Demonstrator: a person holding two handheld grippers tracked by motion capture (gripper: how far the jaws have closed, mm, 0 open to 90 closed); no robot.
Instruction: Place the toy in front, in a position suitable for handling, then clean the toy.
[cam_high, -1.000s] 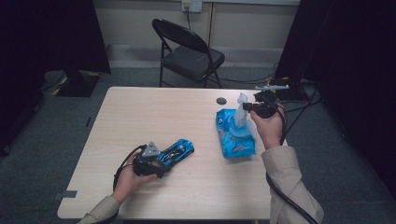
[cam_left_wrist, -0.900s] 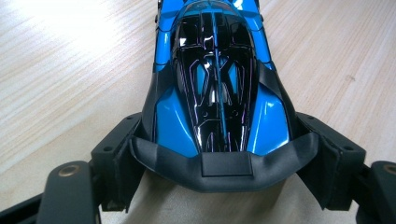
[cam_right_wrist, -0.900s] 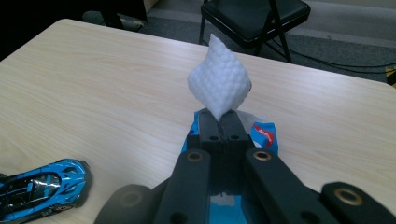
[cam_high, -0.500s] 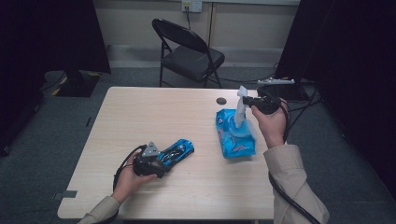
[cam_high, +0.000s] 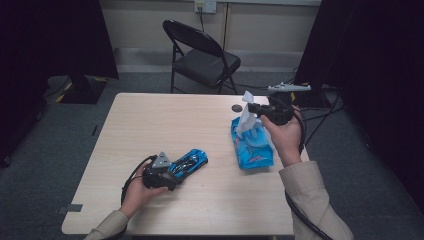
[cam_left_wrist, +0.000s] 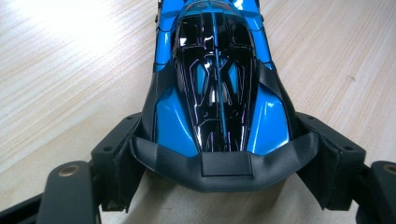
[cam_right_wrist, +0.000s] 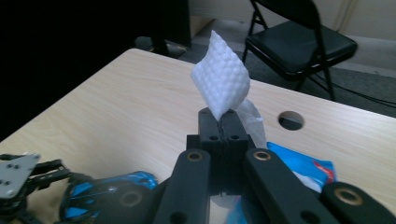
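Seen from the high view, a person works at a pale wood-grain table. The left gripper lies low near the table's front edge, jaws clamped on the rear of a glossy blue-and-black toy race car that rests on the tabletop. To the right, the right gripper is raised above a crinkled blue wet-wipe pack lying flat on the table, its jaws pinched shut on a white wipe drawn up out of the pack's top — the wipe's lower end reaches down to the pack. A black folding chair stands beyond the table.

The left gripper view looks down the car's smooth, curved body, shiny black canopy over blue panels, with both padded black jaws pressed against its flanks behind a matte black rear wing.

In the right gripper view, the closed jaws grip the wipe — a quilted, dimpled white sheet standing upright above them. The pack shows just below, and the left gripper holds the car at lower left.
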